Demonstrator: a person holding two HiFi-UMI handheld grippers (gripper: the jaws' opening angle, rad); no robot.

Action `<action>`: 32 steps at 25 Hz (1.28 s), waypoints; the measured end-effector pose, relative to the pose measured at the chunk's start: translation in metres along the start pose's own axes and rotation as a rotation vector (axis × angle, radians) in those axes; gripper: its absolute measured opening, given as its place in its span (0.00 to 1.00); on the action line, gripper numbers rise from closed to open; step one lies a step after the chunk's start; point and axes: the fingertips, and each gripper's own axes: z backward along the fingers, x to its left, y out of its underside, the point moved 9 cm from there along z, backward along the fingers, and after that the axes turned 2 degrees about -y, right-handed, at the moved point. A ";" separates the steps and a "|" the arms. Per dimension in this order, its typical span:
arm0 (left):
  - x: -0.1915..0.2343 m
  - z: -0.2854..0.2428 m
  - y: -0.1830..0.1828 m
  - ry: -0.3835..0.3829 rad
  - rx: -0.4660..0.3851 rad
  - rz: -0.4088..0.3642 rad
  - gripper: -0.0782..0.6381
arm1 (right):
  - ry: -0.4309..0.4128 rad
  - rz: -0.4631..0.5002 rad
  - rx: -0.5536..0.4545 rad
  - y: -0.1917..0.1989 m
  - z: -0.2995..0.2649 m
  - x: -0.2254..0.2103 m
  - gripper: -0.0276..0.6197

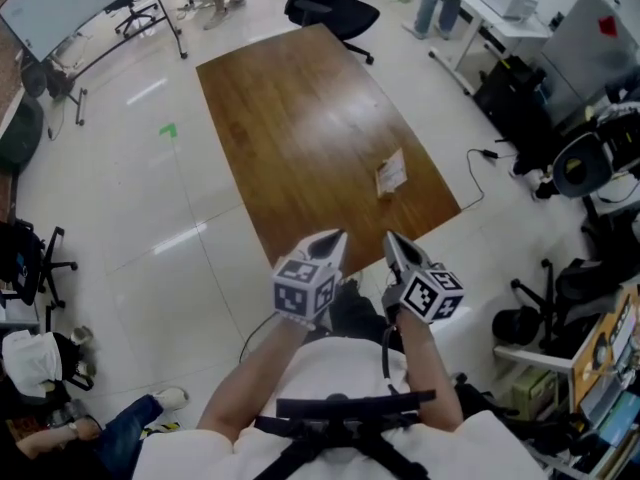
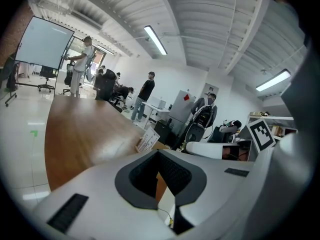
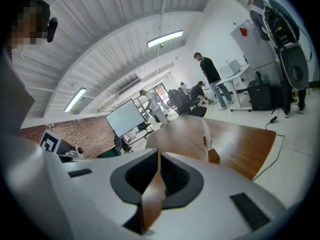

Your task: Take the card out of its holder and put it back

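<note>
A white printed card (image 1: 390, 174) stands in its small holder on the brown table (image 1: 300, 118), near the right edge. The left gripper view shows the card (image 2: 147, 140) ahead, and the right gripper view shows the card (image 3: 206, 135) edge-on above its holder (image 3: 213, 155). Both grippers hover over the table's near end, well short of the card. My left gripper (image 1: 333, 238) has its jaws together and empty. My right gripper (image 1: 392, 240) stands slightly ajar, a thin gap showing table between its pads, nothing in it.
A black office chair (image 1: 330, 8) sits at the table's far end. At the back left stands a whiteboard on wheels (image 1: 60, 3). Desks, bags and chairs crowd the right side, with a cable (image 1: 480, 173) on the floor. People stand at the back.
</note>
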 end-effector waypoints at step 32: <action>0.030 -0.134 -0.050 -0.001 0.112 -0.014 0.10 | 0.354 0.120 0.071 -0.059 -0.136 -0.145 0.35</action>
